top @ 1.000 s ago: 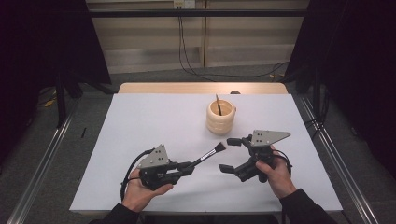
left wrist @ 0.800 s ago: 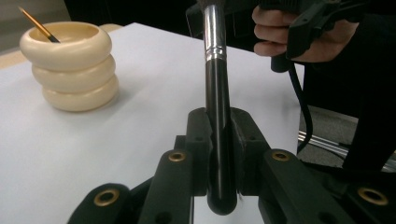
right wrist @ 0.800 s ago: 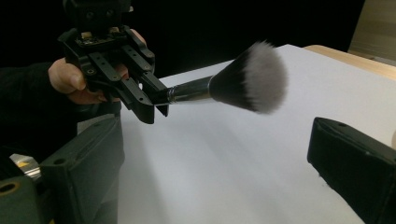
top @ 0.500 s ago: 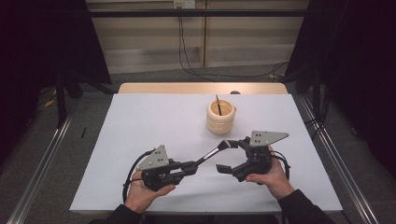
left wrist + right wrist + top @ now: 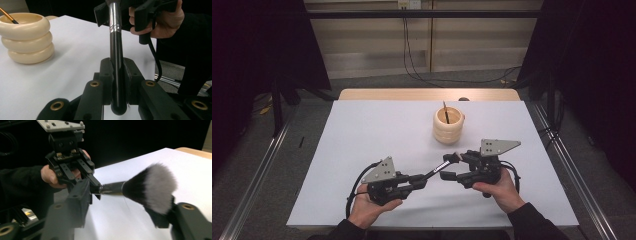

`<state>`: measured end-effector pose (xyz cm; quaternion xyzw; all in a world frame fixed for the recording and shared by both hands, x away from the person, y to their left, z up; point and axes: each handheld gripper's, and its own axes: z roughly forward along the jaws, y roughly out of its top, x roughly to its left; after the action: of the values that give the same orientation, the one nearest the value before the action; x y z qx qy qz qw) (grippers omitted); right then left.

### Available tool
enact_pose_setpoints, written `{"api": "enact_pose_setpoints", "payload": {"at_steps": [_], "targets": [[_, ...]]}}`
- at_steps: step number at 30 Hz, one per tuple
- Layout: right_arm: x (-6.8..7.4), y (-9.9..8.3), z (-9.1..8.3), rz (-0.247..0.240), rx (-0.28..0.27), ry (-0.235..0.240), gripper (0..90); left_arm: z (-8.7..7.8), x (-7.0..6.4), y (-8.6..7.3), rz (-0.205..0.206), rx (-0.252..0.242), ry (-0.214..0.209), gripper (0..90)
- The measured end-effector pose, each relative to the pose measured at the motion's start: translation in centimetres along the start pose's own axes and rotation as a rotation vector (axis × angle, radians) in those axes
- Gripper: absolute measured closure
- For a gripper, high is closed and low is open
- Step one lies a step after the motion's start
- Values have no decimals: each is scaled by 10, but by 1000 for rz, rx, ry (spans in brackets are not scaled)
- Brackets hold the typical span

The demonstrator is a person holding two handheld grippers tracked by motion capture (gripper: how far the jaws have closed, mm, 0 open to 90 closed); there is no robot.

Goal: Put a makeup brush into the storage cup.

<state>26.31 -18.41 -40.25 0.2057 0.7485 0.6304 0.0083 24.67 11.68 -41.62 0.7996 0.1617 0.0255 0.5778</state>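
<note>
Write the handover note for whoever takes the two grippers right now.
Left gripper: shut on the makeup brush, clamping its black handle.
Right gripper: open, jaws either side of the brush head; not yet gripping it.
The brush is held in the air above the white table, bristles pointing toward the right gripper.
The cream holder stands upright farther back on the table, with one thin brush already in it.
Done: makeup brush picked up and offered across.
Left, probably: close the right gripper on the brush, release the left, then put it in the holder.
</note>
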Motion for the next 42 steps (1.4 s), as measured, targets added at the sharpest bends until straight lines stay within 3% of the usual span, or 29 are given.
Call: {"api": "enact_pose_setpoints", "payload": {"at_steps": [6,12,21,24,29,42], "targets": [[-3,0,0,27,-15,32,522,2,1,-2,-3,-4,-13,794],[-7,0,-1,58,-18,47,685,7,1,-6,10,30,-16,793],[-7,1,0,87,-11,99,751,12,5,-11,0,46,-33,775],[-6,2,1,89,-2,111,768,13,6,-12,15,60,-25,764],[-4,4,1,85,1,104,774,12,7,-13,14,49,-10,741],[-4,6,0,70,14,80,775,10,11,-13,-23,51,56,529]]}}
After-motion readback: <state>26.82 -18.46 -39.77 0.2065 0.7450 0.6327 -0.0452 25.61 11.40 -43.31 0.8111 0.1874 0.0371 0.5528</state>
